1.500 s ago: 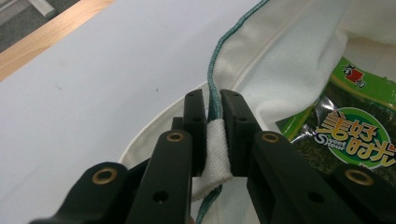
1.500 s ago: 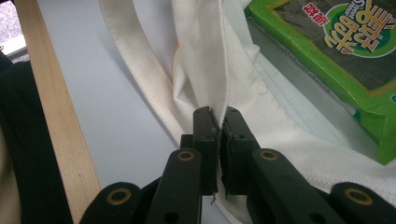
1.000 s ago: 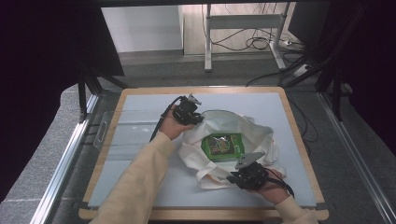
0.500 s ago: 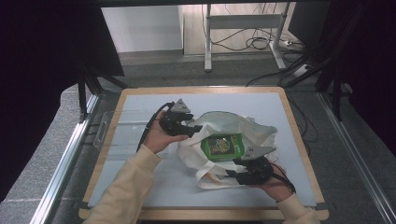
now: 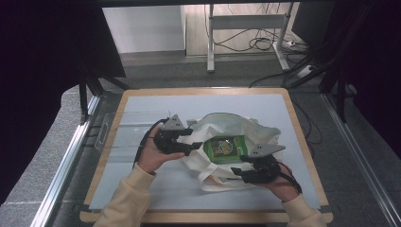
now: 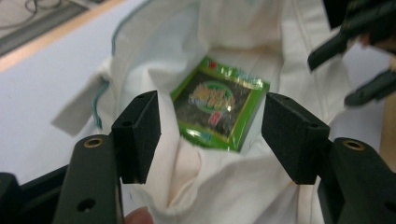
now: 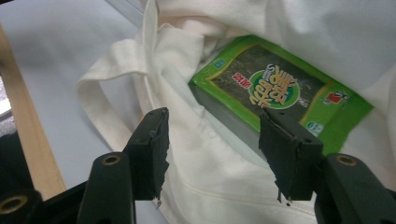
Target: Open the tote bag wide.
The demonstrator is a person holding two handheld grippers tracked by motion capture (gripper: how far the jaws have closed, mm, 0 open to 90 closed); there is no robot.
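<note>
Seaweed pack (image 5: 226, 147) half buried in white bag (image 5: 265, 135) folds.

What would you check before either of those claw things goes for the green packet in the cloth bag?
1. Left gripper open, jaws having just been opening, nothing pinched: ok.
2. Right gripper open, jaws likewise just opened, cloth below but not clamped: ok.
3. Green seaweed snack packet visible inside the white tote bag: ok.
4. Bag mouth gaping wide enough to reach in: ok.
5. Bag handle lying clear of the packet: ok.
6. Anything else under the packet: cannot tell.
</note>
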